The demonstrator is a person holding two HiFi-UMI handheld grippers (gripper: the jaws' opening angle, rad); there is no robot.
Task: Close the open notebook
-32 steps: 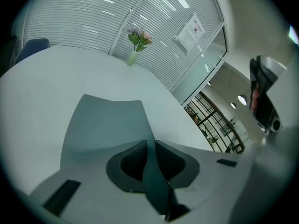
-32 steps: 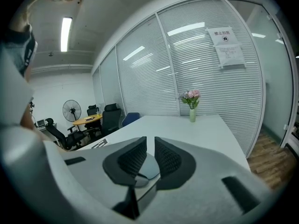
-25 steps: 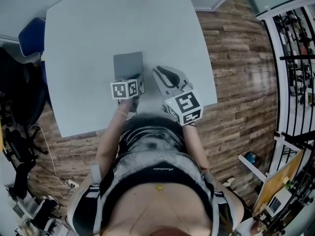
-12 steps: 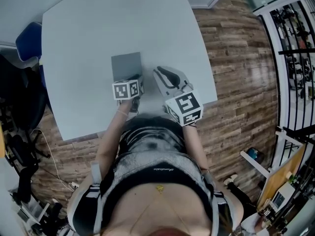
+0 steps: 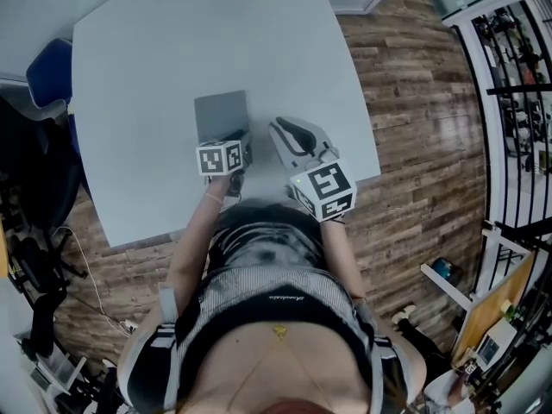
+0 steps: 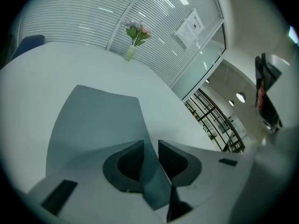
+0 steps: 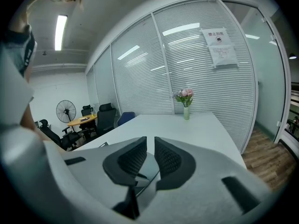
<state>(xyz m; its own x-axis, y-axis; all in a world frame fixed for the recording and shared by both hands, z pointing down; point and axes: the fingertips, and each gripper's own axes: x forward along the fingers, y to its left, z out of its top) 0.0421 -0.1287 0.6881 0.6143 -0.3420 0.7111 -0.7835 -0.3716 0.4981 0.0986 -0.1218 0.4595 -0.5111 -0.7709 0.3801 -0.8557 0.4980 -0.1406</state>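
Left gripper (image 6: 150,148), jaws opening around the near corner of the thin grey-covered notebook (image 5: 222,113) lying flat at twelve o'clock on the pale grey table (image 5: 138,76), should release fully, then back toward six o'clock without snagging the cover.

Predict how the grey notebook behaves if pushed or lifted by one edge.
Lying flat on the smooth table, the notebook would probably slide, not roll. Its edge, between the opening jaws of the left tool, seems bent upward, so it likely flexes when lifted. Thin, so probably light.
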